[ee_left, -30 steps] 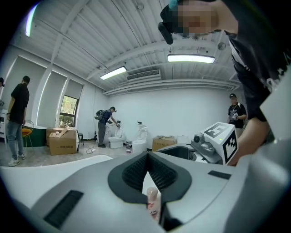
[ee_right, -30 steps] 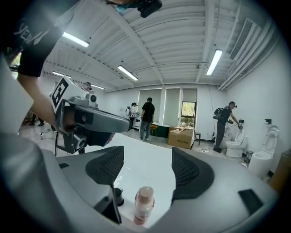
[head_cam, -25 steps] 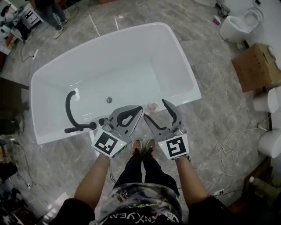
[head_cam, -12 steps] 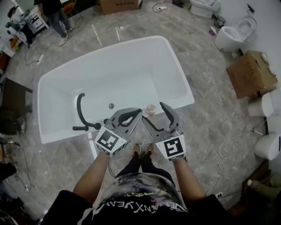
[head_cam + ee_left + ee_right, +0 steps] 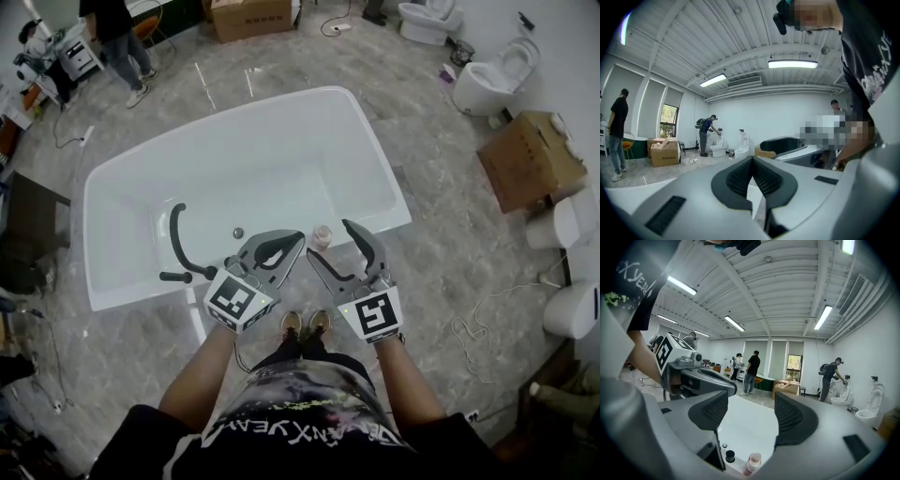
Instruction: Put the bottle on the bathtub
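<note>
Since the one bottle (image 5: pixel 322 234) stands upright on the near rim of the single white bathtub (image 5: pixel 262 159), at the centre of the frame, the placing looks done. Of the two tools, the left gripper (image 5: pixel 752 163) is pressed together and empty. The right gripper (image 5: pixel 750 414) is spread and empty, near the bottle. The next move probably only calls for backing away without knocking it.

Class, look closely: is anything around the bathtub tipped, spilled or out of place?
Nothing stands out. The bottle appears upright on the near rim of the bathtub, with no spill visible around it.
</note>
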Available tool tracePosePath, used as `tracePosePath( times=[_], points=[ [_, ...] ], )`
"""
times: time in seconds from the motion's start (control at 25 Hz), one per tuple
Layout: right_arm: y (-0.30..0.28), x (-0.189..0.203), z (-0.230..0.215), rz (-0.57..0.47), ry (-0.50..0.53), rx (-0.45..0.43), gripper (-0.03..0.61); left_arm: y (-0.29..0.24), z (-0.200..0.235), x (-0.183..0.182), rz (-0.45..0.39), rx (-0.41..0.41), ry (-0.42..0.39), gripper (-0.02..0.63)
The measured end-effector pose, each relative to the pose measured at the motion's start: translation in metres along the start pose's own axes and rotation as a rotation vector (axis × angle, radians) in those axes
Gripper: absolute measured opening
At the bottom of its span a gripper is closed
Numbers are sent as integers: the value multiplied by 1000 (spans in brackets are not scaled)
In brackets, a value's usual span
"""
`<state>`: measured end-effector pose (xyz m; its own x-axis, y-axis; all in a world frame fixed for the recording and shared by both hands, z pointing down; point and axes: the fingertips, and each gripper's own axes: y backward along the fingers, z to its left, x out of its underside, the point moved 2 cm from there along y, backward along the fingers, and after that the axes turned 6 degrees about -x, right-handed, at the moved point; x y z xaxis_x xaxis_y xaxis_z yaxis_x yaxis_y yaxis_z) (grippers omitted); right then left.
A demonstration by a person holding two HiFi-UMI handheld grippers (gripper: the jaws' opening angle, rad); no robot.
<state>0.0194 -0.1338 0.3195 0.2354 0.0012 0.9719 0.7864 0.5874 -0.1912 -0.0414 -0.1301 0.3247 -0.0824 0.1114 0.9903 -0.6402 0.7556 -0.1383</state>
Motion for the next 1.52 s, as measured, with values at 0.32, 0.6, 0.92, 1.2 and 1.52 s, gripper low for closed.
tracePosePath(
  times=[0.32, 0.6, 0.92, 1.2, 1.52],
  points=[
    [5, -7, -5, -30, 48, 37, 155, 0, 4, -3, -11, 0, 3, 11],
    [8, -7, -9, -26, 55, 56, 9, -3, 3, -6, -21, 1, 3, 11],
    [3, -4, -4, -5, 15, 34, 3, -2, 6, -3, -14, -1, 7, 11],
    [4, -5, -9, -17, 30, 10, 2, -11, 4, -5, -11, 2, 6, 11],
    [5, 0, -5, 53, -23, -11, 2, -15, 4, -6, -7, -3, 8, 11]
  ],
)
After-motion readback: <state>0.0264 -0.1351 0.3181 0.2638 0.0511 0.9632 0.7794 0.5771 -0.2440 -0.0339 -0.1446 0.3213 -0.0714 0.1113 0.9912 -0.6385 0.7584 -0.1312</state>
